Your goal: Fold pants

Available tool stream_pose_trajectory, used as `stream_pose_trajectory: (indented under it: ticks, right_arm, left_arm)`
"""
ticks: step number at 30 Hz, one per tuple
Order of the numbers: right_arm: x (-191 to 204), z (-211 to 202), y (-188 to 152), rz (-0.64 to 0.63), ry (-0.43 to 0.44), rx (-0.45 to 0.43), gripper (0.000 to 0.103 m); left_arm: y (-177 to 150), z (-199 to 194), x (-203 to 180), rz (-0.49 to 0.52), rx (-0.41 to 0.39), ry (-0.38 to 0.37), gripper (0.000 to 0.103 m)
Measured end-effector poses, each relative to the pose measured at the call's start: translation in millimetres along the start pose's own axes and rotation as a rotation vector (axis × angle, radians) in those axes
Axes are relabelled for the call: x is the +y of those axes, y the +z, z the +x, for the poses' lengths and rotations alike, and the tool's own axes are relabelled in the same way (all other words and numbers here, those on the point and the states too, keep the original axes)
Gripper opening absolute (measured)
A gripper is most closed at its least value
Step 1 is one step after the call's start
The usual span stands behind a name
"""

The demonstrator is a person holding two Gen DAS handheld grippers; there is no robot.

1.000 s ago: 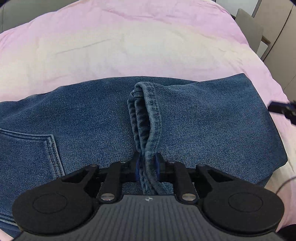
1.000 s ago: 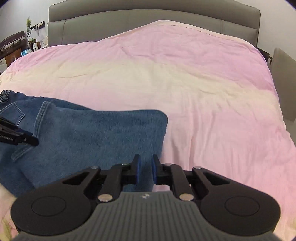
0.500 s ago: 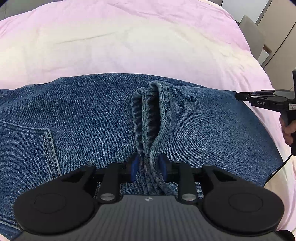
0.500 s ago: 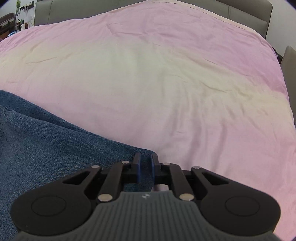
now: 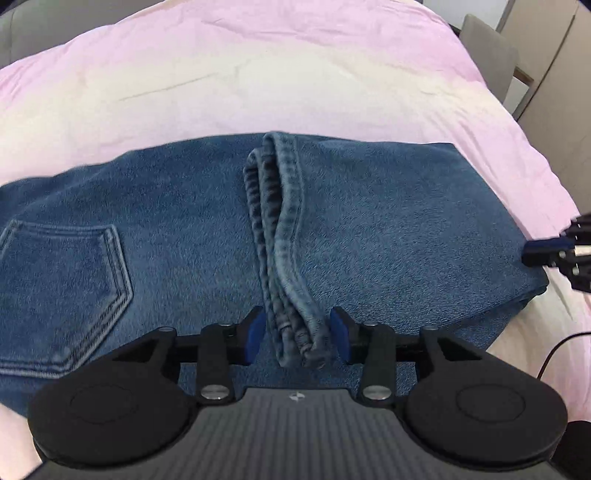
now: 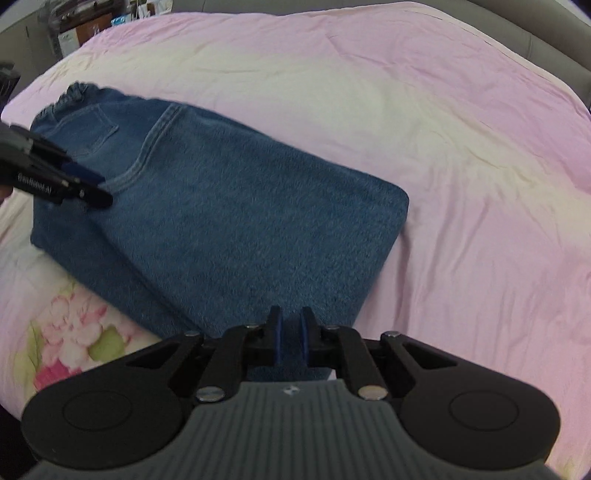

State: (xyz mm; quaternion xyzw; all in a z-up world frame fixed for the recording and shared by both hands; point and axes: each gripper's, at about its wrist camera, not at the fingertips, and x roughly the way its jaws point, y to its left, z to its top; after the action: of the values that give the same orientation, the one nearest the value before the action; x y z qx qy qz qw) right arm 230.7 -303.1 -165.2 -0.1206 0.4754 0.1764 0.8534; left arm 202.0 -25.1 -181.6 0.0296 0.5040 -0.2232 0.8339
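Observation:
Blue denim pants (image 5: 388, 229) lie folded on the pink bedspread (image 5: 258, 81). In the left wrist view the hem ends (image 5: 280, 236) rest in a ridge on top of the fold. My left gripper (image 5: 297, 334) is open, its blue pads on either side of the hems without pinching them. It also shows in the right wrist view (image 6: 79, 184) at the left. In the right wrist view the pants (image 6: 221, 221) lie as a rectangle, back pocket far left. My right gripper (image 6: 290, 332) stands above their near right corner, jaws narrow, nothing clearly held. It also shows in the left wrist view (image 5: 554, 251).
The bedspread (image 6: 461, 166) spreads wide to the right and beyond the pants. A floral print (image 6: 74, 332) shows at the near left. A grey headboard (image 6: 535, 40) and a cluttered shelf (image 6: 74, 29) stand at the back. A chair (image 5: 487, 62) is right of the bed.
My left gripper has opened and let go of the hem ends, which now lie on the fold. My right gripper has pulled back from the pants corner.

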Motion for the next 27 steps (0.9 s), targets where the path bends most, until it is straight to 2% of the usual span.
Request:
stream_pose_trajectory:
  ticks: [5,8,12,18,19,21,22,25,27]
  right_arm:
    - [-0.4,18.5,-29.8,-0.014,-0.009,0.070,0.000]
    - [-1.6,29.9,-33.3,-0.011,-0.003,0.075,0.000]
    - [-2.8,29.1,-24.8,0.004,-0.001,0.095,0.000]
    - [12.9,18.0,-6.7,-0.079,-0.039,0.107,0.003]
    - [14.9,13.5,-2.6,-0.098,-0.030,0.092,0.005]
    - [18.2,5.0,6.4,-0.113,-0.001,0.054,0.024]
    - [21.4,2.5,12.0,-0.126,0.019,0.041,0.028]
    - [40.5,0.7,31.5,-0.233,0.060,0.006,0.032]
    - [57.2,4.4,44.5,-0.321,0.081,-0.011,0.039]
  left_arm:
    - [-5.2,8.9,6.6,-0.046,0.022,-0.022,0.047]
    - [-8.5,16.7,1.4,0.001,0.038,0.014,0.048]
    - [-4.8,15.3,0.9,-0.004,0.055,0.023,0.048]
    - [-11.8,-17.6,17.4,-0.041,0.011,-0.017,0.055]
    - [-13.7,-25.7,21.9,-0.045,-0.002,-0.016,0.055]
    - [-17.4,-42.5,32.9,-0.042,-0.025,0.015,0.058]
    - [-19.8,-51.3,39.7,-0.047,-0.036,0.029,0.059]
    - [-26.9,-76.1,70.8,-0.107,-0.068,0.054,0.064]
    - [-32.4,-91.8,94.8,-0.163,-0.089,0.079,0.067]
